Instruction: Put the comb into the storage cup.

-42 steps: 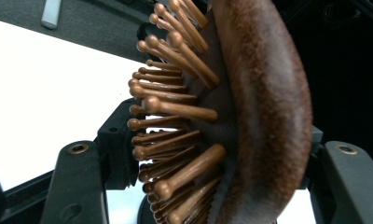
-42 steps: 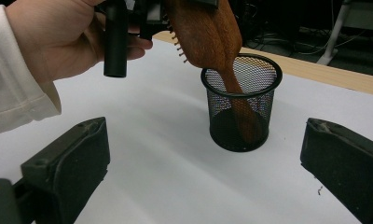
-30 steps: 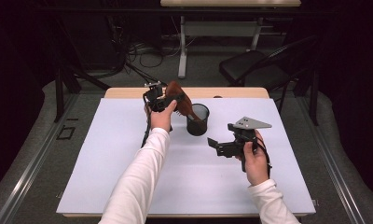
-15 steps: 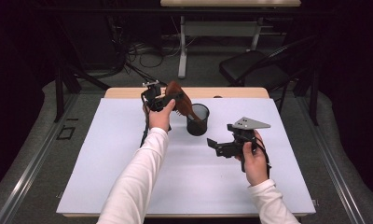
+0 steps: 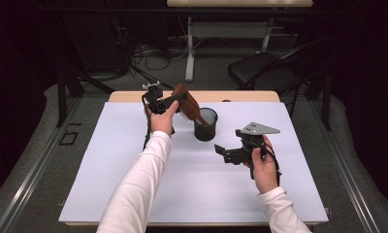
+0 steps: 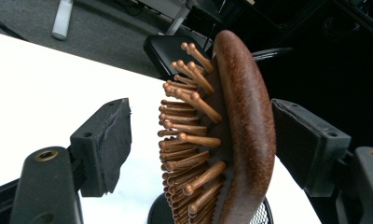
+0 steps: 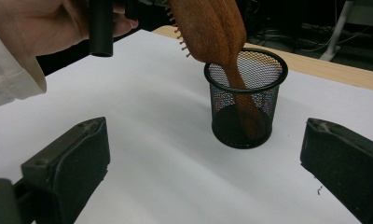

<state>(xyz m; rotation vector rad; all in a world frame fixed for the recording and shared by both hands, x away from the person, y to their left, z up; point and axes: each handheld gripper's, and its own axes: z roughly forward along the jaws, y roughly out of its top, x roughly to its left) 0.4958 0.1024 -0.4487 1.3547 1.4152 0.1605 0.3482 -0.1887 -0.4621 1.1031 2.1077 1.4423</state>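
We have the wooden hairbrush (image 5: 188, 108) standing handle-down in the black mesh cup (image 5: 205, 125), which sits on the white tabletop (image 5: 134, 194) toward its far edge. The brush leans up and to the left out of the cup, with its head clear of the rim. In the right gripper view the handle reaches the bottom of the cup and rests against its wall.

Our left gripper (image 5: 169, 103) is at the brush head. Its jaws have just been opening, and in the left gripper view they stand spread with the head (image 6: 236, 135) between them. The smooth back looks to lie against or just beside the pad on that side, while the bristles (image 6: 189, 140) are clear of the other pad. So the brush seems to be released or nearly so, and we judge the step in hand to be letting go and leaving it in the cup.

To do this well, we widen the jaws enough that neither pad drags on the head. Then we draw the gripper back along its own line, away from the bristles, rather than sideways. The cup is light and the brush is top-heavy, so a snagged bristle could tip both over.

Our right gripper (image 5: 224, 150) hovers above the tabletop near the cup, with its jaws spread and nothing between them. It could steady the cup if the cup starts to rock.
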